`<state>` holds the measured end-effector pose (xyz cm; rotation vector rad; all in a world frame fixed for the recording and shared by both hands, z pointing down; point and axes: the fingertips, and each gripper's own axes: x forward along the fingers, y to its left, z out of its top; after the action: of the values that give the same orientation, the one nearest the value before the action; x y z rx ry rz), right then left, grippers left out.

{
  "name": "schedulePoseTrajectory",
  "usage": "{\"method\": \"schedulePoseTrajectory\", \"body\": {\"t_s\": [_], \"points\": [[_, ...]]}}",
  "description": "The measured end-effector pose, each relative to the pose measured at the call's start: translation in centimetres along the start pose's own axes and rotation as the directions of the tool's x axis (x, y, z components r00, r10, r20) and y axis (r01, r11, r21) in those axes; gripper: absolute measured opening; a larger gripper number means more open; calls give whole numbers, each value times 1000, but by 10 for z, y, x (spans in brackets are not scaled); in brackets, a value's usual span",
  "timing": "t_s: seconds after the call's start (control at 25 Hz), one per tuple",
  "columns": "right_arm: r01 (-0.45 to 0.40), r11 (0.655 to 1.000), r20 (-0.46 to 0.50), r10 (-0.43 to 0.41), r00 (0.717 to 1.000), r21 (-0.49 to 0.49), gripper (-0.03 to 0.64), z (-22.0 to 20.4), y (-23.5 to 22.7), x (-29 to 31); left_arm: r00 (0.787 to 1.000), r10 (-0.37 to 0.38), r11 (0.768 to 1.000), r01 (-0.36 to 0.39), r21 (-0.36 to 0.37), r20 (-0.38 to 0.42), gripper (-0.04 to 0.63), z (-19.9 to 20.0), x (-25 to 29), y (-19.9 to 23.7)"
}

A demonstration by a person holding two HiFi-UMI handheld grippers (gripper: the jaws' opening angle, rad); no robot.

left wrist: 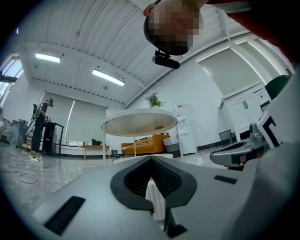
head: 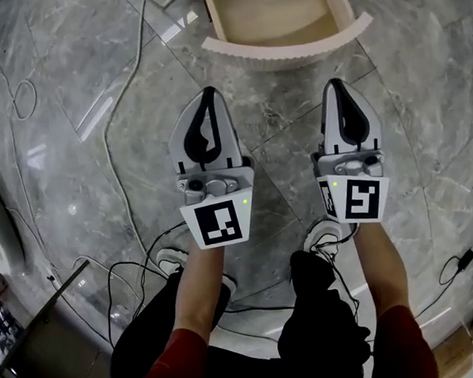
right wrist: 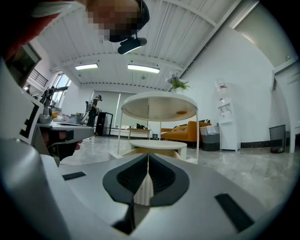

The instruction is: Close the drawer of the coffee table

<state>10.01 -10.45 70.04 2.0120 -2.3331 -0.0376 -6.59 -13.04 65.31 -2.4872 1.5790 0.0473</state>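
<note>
The coffee table's drawer [head: 283,19] stands pulled out at the top of the head view, its wooden inside showing behind a curved, fluted white front. Both grippers are low over the marble floor, pointing at that front and a short way from it. My left gripper [head: 207,93] is shut and holds nothing. My right gripper [head: 336,82] is shut and also empty. In the left gripper view the round white table [left wrist: 139,119] rises beyond my closed left gripper [left wrist: 151,161]. In the right gripper view the drawer [right wrist: 159,146] hangs under the table top [right wrist: 159,105], straight ahead of my right gripper [right wrist: 148,154].
Cables [head: 124,87] trail over the floor left of the drawer and round the person's shoes [head: 324,234]. A dark stand [head: 45,335] is at the lower left. Beyond the table are an orange sofa [left wrist: 143,143], a standing person [left wrist: 40,124] and a bin [right wrist: 277,138].
</note>
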Motion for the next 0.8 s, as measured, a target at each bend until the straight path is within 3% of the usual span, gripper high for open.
{"method": "schedulePoseTrajectory", "body": {"t_s": [0.16, 0.28, 0.52, 0.8], "points": [[46, 998, -20, -45, 999, 49, 26, -42, -5, 11, 1000, -9, 1000, 9, 29, -5, 8, -31, 1, -7], [57, 995, -50, -53, 997, 88, 26, -57, -5, 11, 999, 9, 1000, -9, 6, -40, 8, -41, -2, -9], [38, 997, -68, -33, 997, 74, 26, -58, -3, 11, 998, -14, 1000, 15, 9, -69, 8, -44, 1, -22], [40, 997, -93, -33, 995, 71, 26, -69, -5, 16, 997, 9, 1000, -10, -16, -80, 9, -52, 1, -28]]}}
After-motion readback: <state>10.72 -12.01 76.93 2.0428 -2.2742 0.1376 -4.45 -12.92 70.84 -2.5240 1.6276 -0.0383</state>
